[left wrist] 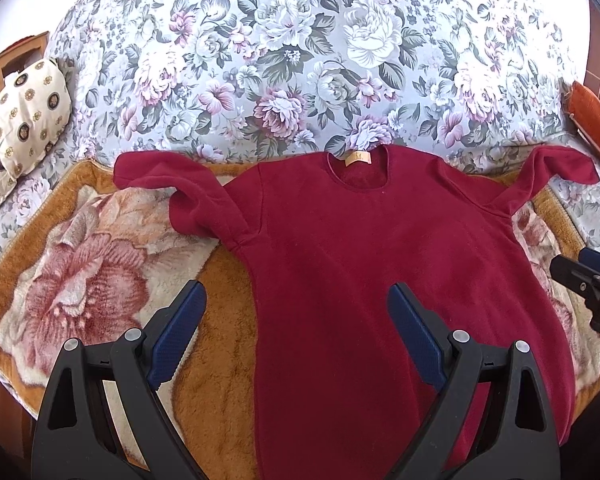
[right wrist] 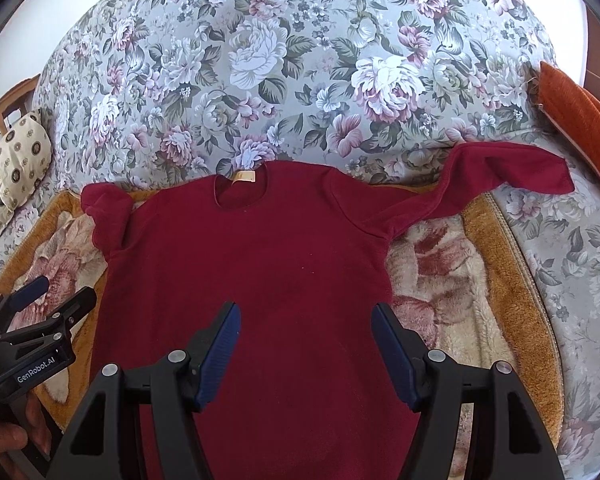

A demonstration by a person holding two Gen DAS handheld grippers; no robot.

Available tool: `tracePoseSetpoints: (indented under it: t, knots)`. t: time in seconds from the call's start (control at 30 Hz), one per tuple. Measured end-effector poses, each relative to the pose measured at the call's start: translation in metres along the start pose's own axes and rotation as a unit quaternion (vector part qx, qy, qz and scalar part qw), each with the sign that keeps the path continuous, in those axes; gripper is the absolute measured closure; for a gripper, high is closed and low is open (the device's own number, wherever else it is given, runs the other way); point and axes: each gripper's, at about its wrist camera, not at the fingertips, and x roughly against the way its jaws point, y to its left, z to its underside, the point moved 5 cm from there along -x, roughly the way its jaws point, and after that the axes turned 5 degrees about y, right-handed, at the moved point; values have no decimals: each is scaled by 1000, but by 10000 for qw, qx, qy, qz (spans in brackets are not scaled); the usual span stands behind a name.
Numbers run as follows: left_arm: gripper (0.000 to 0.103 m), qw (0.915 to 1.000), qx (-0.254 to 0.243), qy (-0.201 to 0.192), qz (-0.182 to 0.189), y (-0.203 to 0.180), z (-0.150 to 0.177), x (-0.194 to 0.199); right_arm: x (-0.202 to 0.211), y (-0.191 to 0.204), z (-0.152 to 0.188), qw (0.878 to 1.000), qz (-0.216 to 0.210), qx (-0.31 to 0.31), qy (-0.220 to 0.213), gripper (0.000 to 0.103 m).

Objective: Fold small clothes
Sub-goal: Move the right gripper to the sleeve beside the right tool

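A dark red long-sleeved sweater (left wrist: 352, 248) (right wrist: 244, 264) lies flat, neck away from me, on a fleece blanket. Its tan neck label (left wrist: 358, 159) (right wrist: 246, 176) shows. The left sleeve (left wrist: 168, 184) (right wrist: 108, 216) is bunched up; the right sleeve (left wrist: 552, 172) (right wrist: 500, 176) stretches out onto the sofa cover. My left gripper (left wrist: 296, 300) hovers open over the sweater's left edge, holding nothing. My right gripper (right wrist: 306, 316) hovers open over the sweater's lower right part, also holding nothing. Each gripper shows at the edge of the other's view: the right gripper (left wrist: 576, 276), the left gripper (right wrist: 56, 292).
An orange-brown fleece blanket with a rose print (left wrist: 80, 280) (right wrist: 480, 280) covers the seat of a flowered sofa (left wrist: 300, 60) (right wrist: 300, 60). A cream patterned cushion (left wrist: 24, 116) (right wrist: 16, 156) lies at the left, an orange cushion (left wrist: 596, 120) (right wrist: 580, 108) at the right. A hand (right wrist: 4, 440) holds the left gripper.
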Motion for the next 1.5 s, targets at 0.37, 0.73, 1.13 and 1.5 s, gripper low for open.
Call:
tracePoseSetpoints:
  t: [0.37,0.73,1.13,1.5]
  knots:
    - [11,9999,24,111,2,-2,-7,-21,-26,10,-10,9999,-43,53,116,37]
    - [11,9996,153,255,22,6,-16,-50,-60,26,-24,9995,-110,117,257,37]
    - [11,9991,222,344,-62,22,-28,-82,-102,47,-38,9986,-178,201,448,37]
    - [11,9989,268,381,-64,31,-39,-102,-129,66,-52,9979,-224,284,528,37]
